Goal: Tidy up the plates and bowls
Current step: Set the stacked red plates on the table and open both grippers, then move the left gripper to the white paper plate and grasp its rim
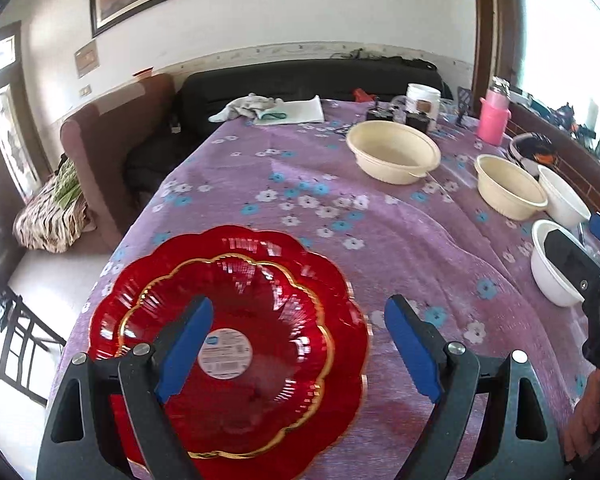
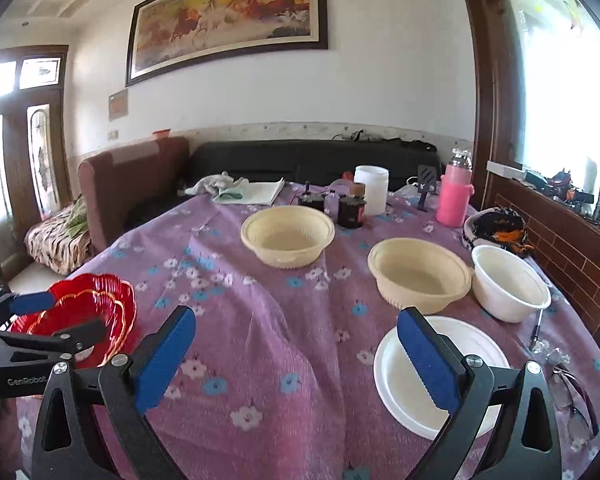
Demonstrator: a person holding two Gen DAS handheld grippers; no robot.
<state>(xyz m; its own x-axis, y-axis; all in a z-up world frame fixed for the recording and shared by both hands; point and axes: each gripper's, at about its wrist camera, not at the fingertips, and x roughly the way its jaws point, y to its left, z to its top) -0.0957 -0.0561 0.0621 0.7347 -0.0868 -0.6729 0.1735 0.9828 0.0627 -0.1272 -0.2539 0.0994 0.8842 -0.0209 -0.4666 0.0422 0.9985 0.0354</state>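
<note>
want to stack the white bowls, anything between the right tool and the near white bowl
Nothing visible does. The right tool is open, its right finger already over the near white bowl. Only bare purple tablecloth lies beneath; the second white bowl sits just beyond.

1. Red plates: glossy, ribbed, translucent like glass or plastic, gold-edged; paper label seen.
2. Tablecloth: matt woven cloth, floral print, wrinkled.
3. Cream bowls: matt plastic, ribbed sides.
4. White bowls: smooth, faintly shiny.
5. Gripper pads: matt blue, finely textured.

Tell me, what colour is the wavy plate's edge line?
Gold, on the red plate; clearest in the left wrist view.
</note>
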